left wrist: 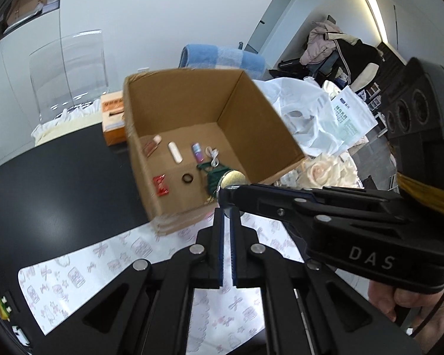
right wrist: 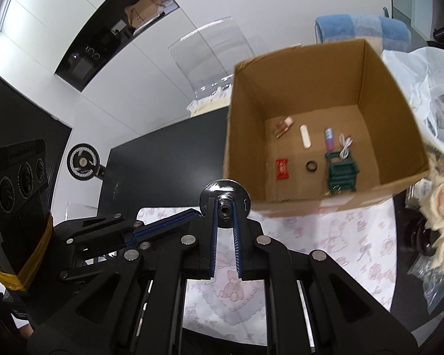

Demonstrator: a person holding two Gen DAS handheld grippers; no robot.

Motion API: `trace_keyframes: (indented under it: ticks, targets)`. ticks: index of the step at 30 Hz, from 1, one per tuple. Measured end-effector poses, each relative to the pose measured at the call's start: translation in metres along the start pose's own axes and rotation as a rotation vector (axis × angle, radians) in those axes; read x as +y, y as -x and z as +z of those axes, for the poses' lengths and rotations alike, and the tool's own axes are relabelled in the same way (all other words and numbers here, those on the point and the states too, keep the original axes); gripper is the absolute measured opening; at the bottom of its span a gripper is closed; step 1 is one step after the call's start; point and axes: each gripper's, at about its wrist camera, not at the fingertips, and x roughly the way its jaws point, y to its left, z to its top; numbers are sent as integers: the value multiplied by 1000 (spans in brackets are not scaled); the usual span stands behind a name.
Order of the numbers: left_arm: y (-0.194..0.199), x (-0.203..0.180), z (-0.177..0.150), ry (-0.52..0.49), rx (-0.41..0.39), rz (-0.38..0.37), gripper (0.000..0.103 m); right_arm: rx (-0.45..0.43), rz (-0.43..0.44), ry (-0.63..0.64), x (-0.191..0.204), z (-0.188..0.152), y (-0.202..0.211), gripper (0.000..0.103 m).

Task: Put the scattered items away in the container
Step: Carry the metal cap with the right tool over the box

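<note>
Gripping the round metal disc (right wrist: 225, 196) by its short threaded hub, the right gripper (right wrist: 224, 207) has its blue-padded fingers (right wrist: 213, 230) clamped narrowly on it, just short of the near wall of the cardboard box (right wrist: 242, 136). It looks heavy for its size, rigid and slick, so the hub seems the safer hold than the thin polished rim. The left gripper (left wrist: 227, 216) sits beside it, fingers nearly together, and I cannot tell whether they touch the disc.
</note>
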Motion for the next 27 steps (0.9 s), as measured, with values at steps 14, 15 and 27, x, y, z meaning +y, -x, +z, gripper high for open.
trace_keyframes:
  ticks: [14,15,27]
  targets:
    - [-40,-42,57,-42,-11,32,3,-76,17,6,-53,53,30,10]
    - [-43,-43,60,-42,-11,32,3,-77,17,6,-56,57,30,10]
    - [-86,-40,80,-18,37,34,3,-53,14,-21,-95,85,7,10]
